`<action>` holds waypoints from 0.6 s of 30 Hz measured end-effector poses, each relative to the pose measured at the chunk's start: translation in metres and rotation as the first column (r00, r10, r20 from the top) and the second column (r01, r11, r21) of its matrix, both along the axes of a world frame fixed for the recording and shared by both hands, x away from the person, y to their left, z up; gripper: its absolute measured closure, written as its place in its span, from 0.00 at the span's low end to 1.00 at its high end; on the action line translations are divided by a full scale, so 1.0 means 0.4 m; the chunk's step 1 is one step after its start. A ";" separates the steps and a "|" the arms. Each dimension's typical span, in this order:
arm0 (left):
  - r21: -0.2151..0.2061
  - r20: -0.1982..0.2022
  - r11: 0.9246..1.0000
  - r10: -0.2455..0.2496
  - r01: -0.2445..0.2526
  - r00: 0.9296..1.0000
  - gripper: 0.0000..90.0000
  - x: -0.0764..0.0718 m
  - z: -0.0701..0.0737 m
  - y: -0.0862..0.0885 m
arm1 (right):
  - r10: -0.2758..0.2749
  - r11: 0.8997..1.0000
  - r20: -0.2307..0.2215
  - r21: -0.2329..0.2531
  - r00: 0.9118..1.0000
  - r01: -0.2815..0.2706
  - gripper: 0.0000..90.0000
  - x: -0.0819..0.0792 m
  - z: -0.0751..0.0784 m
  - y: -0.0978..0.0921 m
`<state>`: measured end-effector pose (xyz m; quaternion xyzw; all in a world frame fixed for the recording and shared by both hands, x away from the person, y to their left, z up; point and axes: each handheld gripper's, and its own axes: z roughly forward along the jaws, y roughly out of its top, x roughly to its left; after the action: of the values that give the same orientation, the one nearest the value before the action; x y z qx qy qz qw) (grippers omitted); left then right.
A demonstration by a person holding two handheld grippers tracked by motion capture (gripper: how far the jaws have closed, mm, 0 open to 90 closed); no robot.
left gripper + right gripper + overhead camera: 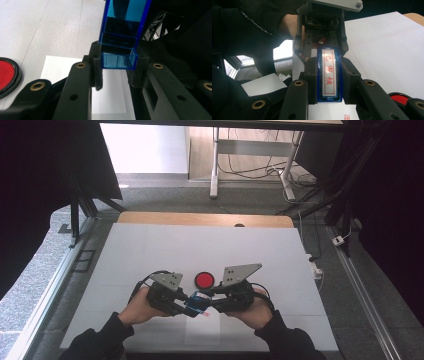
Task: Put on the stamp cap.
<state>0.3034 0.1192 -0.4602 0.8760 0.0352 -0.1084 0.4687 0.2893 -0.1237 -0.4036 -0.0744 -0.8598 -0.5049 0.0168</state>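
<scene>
A blue see-through stamp [198,301] is held above the table between both grippers. My left gripper [187,306] is shut on one end, and in the left gripper view its jaws clamp the stamp's clear blue body [119,50]. From the other side my right gripper [210,303] is shut on it too. The right gripper view shows the stamp's white label with red characters [329,75] between the jaws, with the left gripper [322,46] just beyond. A round red ink pad [204,280] lies on the table just behind the grippers.
A white paper sheet [202,332] lies under the grippers and bears a red stamped mark [348,117]. The white table mat [150,250] stretches to a wooden far edge [205,218]. Beyond stand desk legs [215,165] and floor cables.
</scene>
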 end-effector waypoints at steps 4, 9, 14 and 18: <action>-0.020 -0.005 1.000 -0.005 0.005 1.000 0.77 0.002 0.001 0.003 | 0.011 1.000 -0.004 0.000 1.000 -0.011 0.79 -0.002 0.001 0.001; -0.029 0.004 0.999 -0.017 0.017 1.000 0.77 0.001 0.001 0.004 | 0.019 1.000 -0.006 -0.001 1.000 -0.019 0.79 -0.004 0.001 0.005; -0.052 0.025 0.998 -0.023 0.025 0.999 0.77 -0.002 0.005 0.008 | 0.020 1.000 -0.016 0.013 1.000 -0.019 0.79 -0.004 0.002 0.004; -0.060 0.039 0.998 -0.025 0.028 0.999 0.77 -0.004 0.007 0.011 | 0.021 0.999 -0.031 0.031 0.999 -0.020 0.79 -0.001 0.000 0.003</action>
<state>0.3020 0.1234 -0.4573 0.8638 0.0113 -0.0988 0.4939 0.2889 -0.1226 -0.4038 -0.0731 -0.8523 -0.5167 0.0365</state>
